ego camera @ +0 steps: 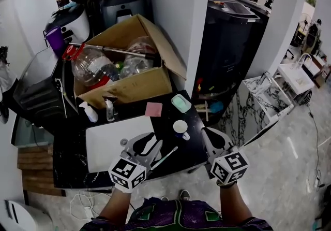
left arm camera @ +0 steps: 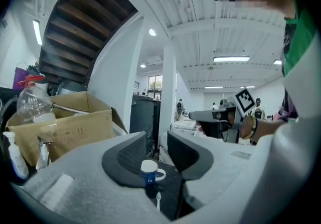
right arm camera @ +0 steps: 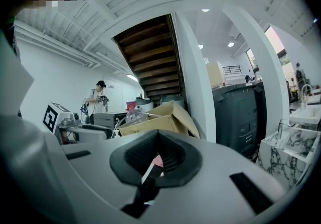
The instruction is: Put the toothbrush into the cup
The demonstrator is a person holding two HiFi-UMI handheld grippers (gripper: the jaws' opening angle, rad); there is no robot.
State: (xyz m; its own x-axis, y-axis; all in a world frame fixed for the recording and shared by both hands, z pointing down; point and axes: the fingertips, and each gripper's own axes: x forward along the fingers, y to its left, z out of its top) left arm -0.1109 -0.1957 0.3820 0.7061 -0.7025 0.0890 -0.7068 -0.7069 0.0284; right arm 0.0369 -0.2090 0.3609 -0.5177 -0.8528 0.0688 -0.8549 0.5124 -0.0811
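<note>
While a white toothbrush [ego camera: 165, 157] lies near the blue ceramic cup [ego camera: 180, 128], the left gripper [left arm camera: 157, 141] stands open and empty. The right gripper [right arm camera: 158, 136] is closed.

Blue cup [left arm camera: 149, 173] (white-topped), white toothbrush [ego camera: 164, 157]

Two grippers at dark table [ego camera: 70, 162], cup [ego camera: 180, 128] ahead between them.
Toothbrush [ego camera: 166, 156] lies flat just beside left gripper [ego camera: 146, 145]; right gripper [ego camera: 213, 139] near cup; cardboard box [ego camera: 129, 87] behind.

You're in a cluttered workshop hall: staircase [right arm camera: 150, 52] overhead, a cardboard box [ego camera: 135, 88] of bottles [ego camera: 90, 65], a black machine [ego camera: 232, 38] alongside
</note>
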